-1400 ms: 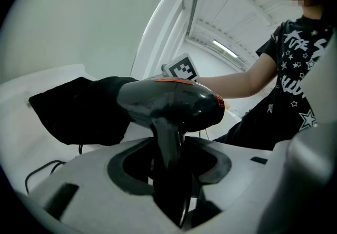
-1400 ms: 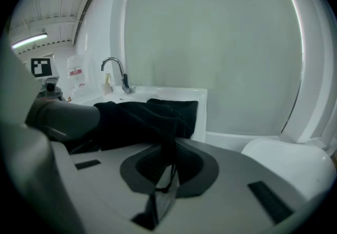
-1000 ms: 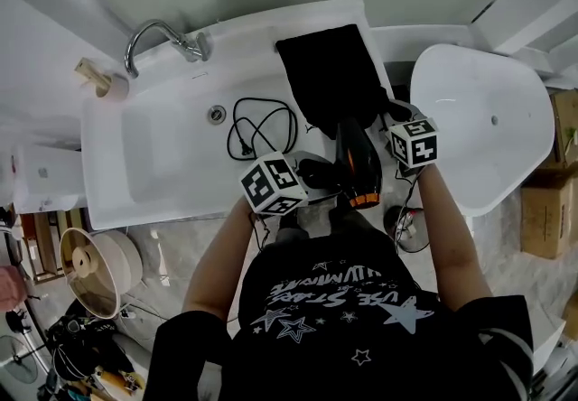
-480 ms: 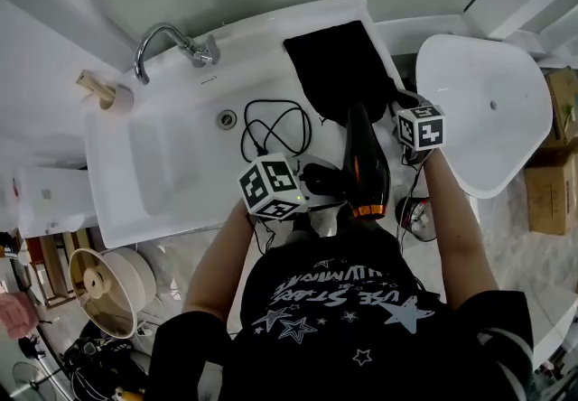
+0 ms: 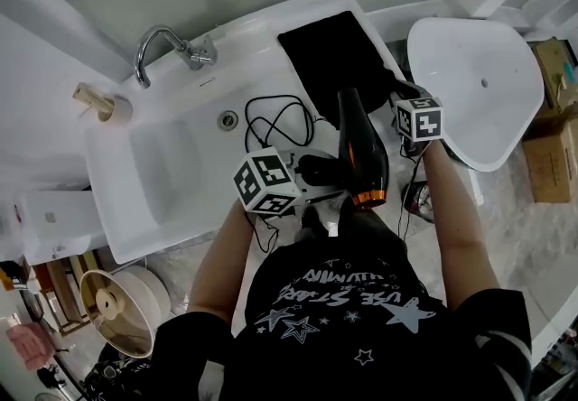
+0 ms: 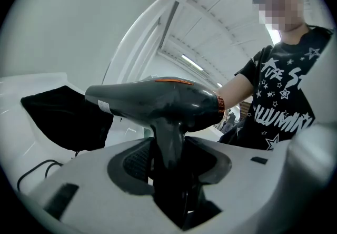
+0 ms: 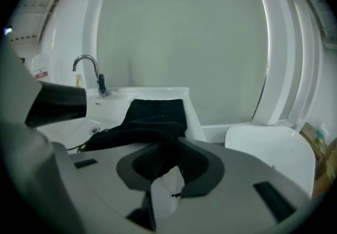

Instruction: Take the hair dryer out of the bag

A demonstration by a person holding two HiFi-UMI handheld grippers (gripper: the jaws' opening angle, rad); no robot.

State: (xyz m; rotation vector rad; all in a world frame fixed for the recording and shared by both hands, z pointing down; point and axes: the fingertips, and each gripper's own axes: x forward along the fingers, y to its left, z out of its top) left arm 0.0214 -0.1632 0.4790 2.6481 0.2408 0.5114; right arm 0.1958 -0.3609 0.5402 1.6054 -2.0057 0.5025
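Now left claw [image 6: 169, 167] gripping hair dryer [image 6: 158, 104], lifting it clear of bag [image 5: 336, 56]; right claw [image 7: 164, 167] just opening, bag edge loose between jaws.

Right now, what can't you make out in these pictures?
- Inside of the bag: head view, its own black cloth covers it.
- Handle end of the hair dryer: left gripper view, sunk between the jaws of the left gripper.
- Print on the dryer's label: left gripper view, too small to read.
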